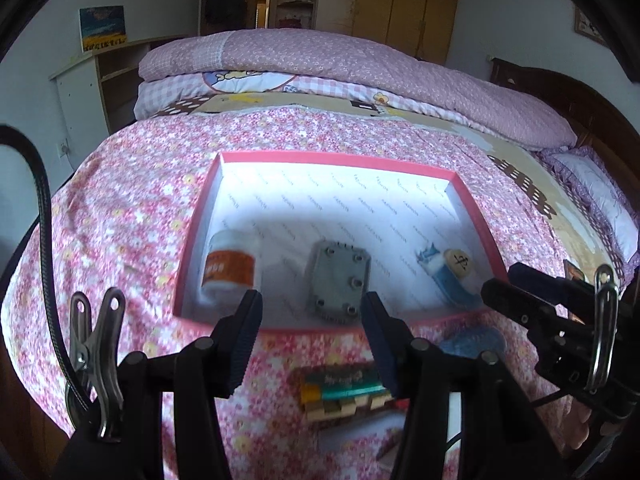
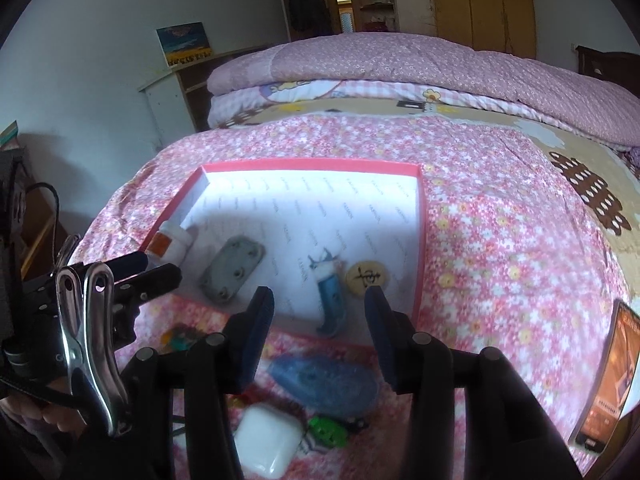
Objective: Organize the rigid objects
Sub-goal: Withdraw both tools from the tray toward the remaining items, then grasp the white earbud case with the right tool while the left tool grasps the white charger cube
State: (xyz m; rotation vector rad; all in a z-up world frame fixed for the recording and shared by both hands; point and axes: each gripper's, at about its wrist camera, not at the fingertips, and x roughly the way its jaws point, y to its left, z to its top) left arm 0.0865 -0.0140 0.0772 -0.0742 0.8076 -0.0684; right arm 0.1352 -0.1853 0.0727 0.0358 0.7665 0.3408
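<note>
A pink-rimmed white box (image 1: 340, 159) (image 2: 421, 216) lies on the flowered bedspread. Inside it lie a white bottle with an orange label (image 1: 229, 268) (image 2: 170, 243), a grey metal plate (image 1: 338, 282) (image 2: 232, 270), a blue and white clip (image 1: 450, 278) (image 2: 330, 300) and a round chess piece (image 1: 459, 263) (image 2: 367, 276). My left gripper (image 1: 312, 340) is open and empty at the box's near wall. My right gripper (image 2: 320, 336) is open and empty above a blue oval object (image 2: 326, 384) (image 1: 472, 342). A white case (image 2: 266, 442) and a green piece (image 2: 328, 432) lie nearer. Coloured blocks (image 1: 344, 392) lie under the left gripper.
Folded pink quilts (image 1: 340, 64) (image 2: 420, 68) lie across the far side of the bed. A card with a dark picture (image 2: 608, 376) lies at the right on the bedspread. A white shelf (image 1: 92, 88) stands at the left wall.
</note>
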